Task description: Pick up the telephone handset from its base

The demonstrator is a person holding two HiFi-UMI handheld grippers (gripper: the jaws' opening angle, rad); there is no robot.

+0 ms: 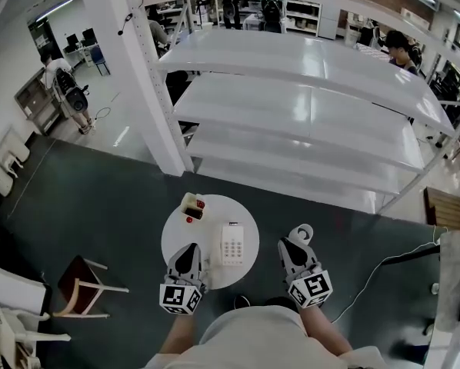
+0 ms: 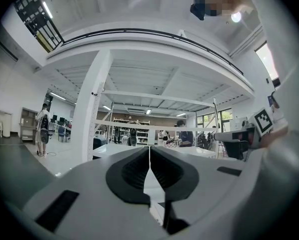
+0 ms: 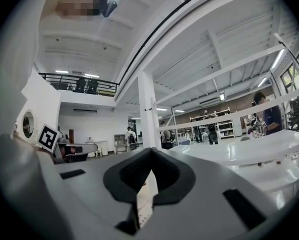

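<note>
Left grey-and-white gripper (image 1: 188, 250), at seven o'clock on the round white table (image 1: 176, 235), and right gripper (image 1: 300, 237), beyond four o'clock, are both closed, empty. White keypad telephone (image 1: 231, 243) sits centre-right, handset seemingly seated. Arriving unopened, jaws would shove it off.

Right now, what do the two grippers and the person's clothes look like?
Both the left gripper and the right gripper have pale grey shells with black ribbed fingers. Each carries a cube of black-and-white square markers. The person wears a light top.
</note>
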